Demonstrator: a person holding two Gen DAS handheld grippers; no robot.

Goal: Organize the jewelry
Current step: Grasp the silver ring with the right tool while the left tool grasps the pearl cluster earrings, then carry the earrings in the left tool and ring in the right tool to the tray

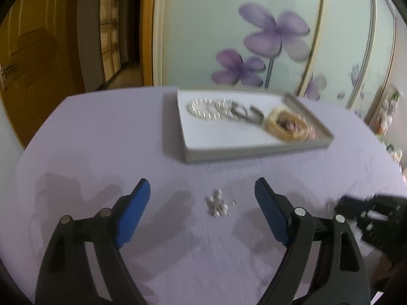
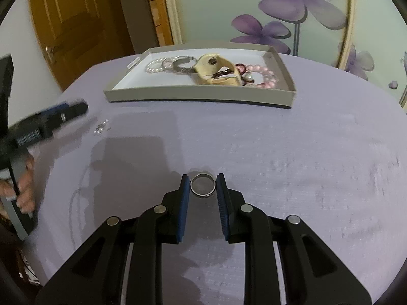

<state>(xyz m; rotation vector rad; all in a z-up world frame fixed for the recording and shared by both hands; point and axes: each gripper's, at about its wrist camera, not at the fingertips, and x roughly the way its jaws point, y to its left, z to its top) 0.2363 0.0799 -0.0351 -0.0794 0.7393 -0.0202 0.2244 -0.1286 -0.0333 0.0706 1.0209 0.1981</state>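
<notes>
2 hand-held grippers over a lilac tablecloth (image 2: pixel 279 152)
- right gripper (image 2: pixel 202 186): blue pads (image 2: pixel 185 198) close on either side of a silver ring (image 2: pixel 202 185) lying flat on the cloth; contact looks made on both sides
- left gripper (image 1: pixel 202 195): fingers (image 1: pixel 132 218) spread wide apart, holding nothing; small pearl cluster (image 1: pixel 216 203) on the cloth between and just ahead of the tips
- grey tray (image 2: pixel 203 96): well ahead of both grippers, holding a pearl bracelet (image 2: pixel 155 66), metal band (image 2: pixel 182 66), beige strap (image 2: pixel 216 72), pink bead bracelet (image 2: pixel 267 75)
- left view blurred; tray contents indistinct there
</notes>
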